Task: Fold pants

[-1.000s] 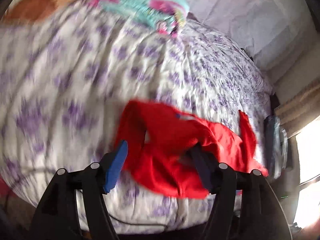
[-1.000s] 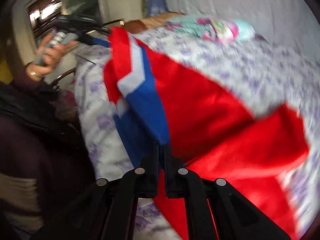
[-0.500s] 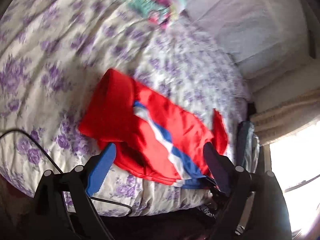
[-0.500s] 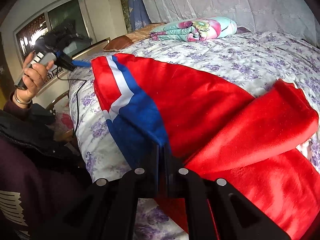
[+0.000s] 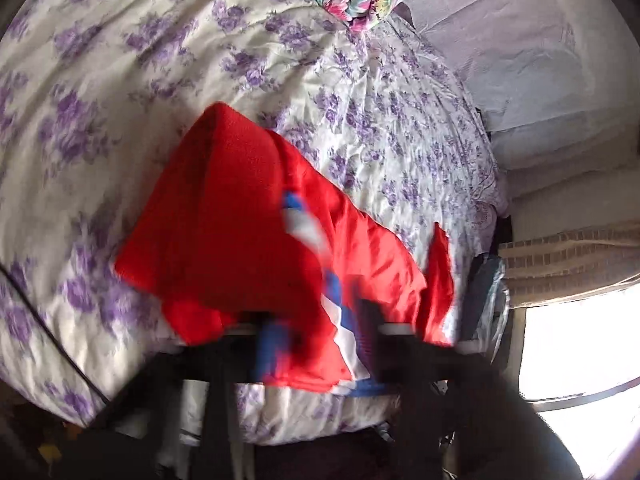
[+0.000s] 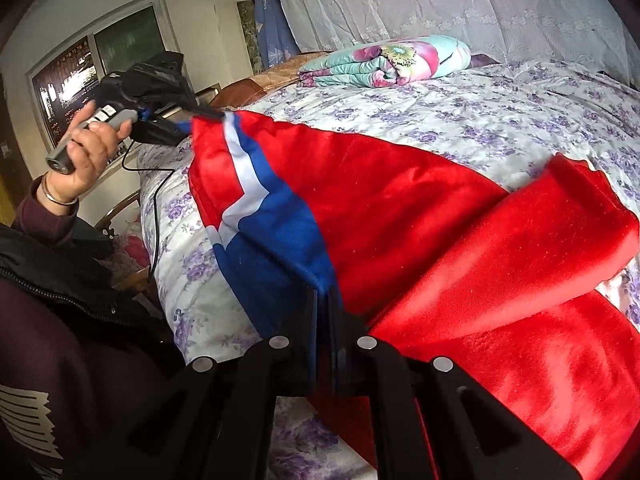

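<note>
The red pants (image 5: pixel 240 224) with a blue and white side stripe lie partly folded on the floral bed near its front edge. My left gripper (image 5: pixel 316 332) is blurred by motion; its fingers straddle the pants' near striped edge with cloth between them. In the right wrist view the left gripper (image 6: pixel 200 114) touches the far corner of the pants (image 6: pixel 400 208). My right gripper (image 6: pixel 324 304) is shut on the blue stripe edge of the pants at the near side. A folded red leg lies across the right part.
A folded floral quilt (image 6: pixel 384 62) lies at the far side of the bed (image 5: pixel 120 40). A lace curtain hangs behind it. A black cable (image 6: pixel 156 208) hangs over the bed's edge. A window and the bed's right edge show in the left wrist view.
My left gripper has moved down onto the pants' edge and its fingers have come closer together around the cloth. My right gripper stays shut on the stripe.
</note>
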Tool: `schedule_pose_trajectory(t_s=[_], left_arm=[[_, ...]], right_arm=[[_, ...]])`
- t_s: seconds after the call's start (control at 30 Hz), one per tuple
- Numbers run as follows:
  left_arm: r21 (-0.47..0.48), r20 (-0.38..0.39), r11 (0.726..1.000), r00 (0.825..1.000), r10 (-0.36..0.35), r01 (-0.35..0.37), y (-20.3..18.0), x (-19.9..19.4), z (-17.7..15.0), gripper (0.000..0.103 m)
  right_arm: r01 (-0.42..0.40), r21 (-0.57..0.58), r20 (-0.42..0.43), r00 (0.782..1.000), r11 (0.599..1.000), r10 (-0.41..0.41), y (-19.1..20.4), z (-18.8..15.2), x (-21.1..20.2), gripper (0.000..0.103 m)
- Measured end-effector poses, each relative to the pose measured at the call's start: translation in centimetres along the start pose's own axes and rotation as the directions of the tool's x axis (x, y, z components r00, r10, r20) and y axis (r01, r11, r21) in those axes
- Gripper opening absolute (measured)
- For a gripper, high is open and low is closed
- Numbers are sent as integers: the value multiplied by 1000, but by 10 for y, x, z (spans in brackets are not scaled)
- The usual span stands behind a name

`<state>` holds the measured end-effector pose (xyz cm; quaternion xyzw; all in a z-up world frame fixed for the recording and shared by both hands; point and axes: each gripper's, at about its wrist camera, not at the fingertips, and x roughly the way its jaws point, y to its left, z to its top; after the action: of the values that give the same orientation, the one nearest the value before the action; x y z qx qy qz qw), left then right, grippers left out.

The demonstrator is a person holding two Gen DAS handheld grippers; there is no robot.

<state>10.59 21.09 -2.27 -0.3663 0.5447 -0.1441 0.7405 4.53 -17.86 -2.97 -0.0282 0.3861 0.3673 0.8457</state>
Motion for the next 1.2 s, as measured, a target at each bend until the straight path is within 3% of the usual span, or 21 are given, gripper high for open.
schedule_pose_trajectory(t_s=[0.07, 0.17, 0.27, 0.37, 0.57, 0.63, 0.7, 0.77, 0.87, 0.9, 0.93, 0.97, 1.0, 1.03, 1.07, 1.17, 1.2], left_arm=[[44, 58, 996, 996, 70, -73, -7, -10, 1, 8], [84, 117, 989, 987, 113, -123, -13, -26, -6, 8], [58, 126, 980, 975, 182, -191, 11, -27, -10, 8], [53, 66, 978, 978, 198, -201, 36, -10, -11, 13], [119, 61, 977, 983, 171, -177, 39, -14, -22, 19], [98, 44, 983, 987, 153, -157, 44, -21, -22, 20], [52, 84, 975, 974, 212, -217, 49, -37, -24, 64], [41, 172, 964, 952, 253, -264, 47, -62, -29, 67], [57, 236, 966, 944, 231, -251, 35, -88, -40, 67], [96, 256, 960, 939, 230, -261, 20, -91, -46, 67], [130, 264, 955, 937, 226, -267, 8, -90, -50, 67], [175, 270, 948, 939, 214, -267, -7, -86, -54, 67], [219, 270, 940, 942, 200, -263, -21, -80, -58, 67], [275, 266, 926, 946, 187, -260, -39, -69, -63, 68], [321, 258, 912, 950, 176, -256, -53, -56, -67, 70], [395, 213, 880, 958, 191, -263, -74, -7, -70, 76], [396, 197, 872, 954, 224, -287, -73, 13, -67, 76]], right_arm=[[-22, 6, 35, 999, 1000, 22, 4, 7, -8, 5], [-68, -26, 69, 995, 997, 70, 15, 16, -21, 5], [-41, -82, 2, 999, 996, 41, 26, 12, -11, 5], [13, -94, -68, 997, 996, -19, 25, -2, 12, 5], [35, -90, -65, 997, 995, -41, 23, -5, 9, 5], [42, -88, -68, 997, 995, -48, 23, -5, 8, 6], [43, -86, -64, 997, 995, -48, 24, -6, 5, 9], [25, -64, -59, 998, 998, -29, 26, -5, 0, 22], [19, -47, 3, 1000, 999, -19, 31, 4, -26, 34], [46, -51, 31, 999, 998, -45, 31, 8, -36, 38], [99, -51, 62, 994, 994, -95, 30, 14, -46, 52], [203, -34, 101, 975, 979, -199, 25, 24, -59, 70], [293, -7, 121, 949, 956, -290, 17, 32, -66, 77], [413, 41, 133, 900, 910, -415, 2, 44, -73, 86], [471, 77, 122, 870, 879, -477, -11, 53, -75, 92], [561, 168, 45, 817, 811, -574, -53, 83, -61, 97], [572, 175, 14, 813, 802, -583, -62, 90, -50, 98]])
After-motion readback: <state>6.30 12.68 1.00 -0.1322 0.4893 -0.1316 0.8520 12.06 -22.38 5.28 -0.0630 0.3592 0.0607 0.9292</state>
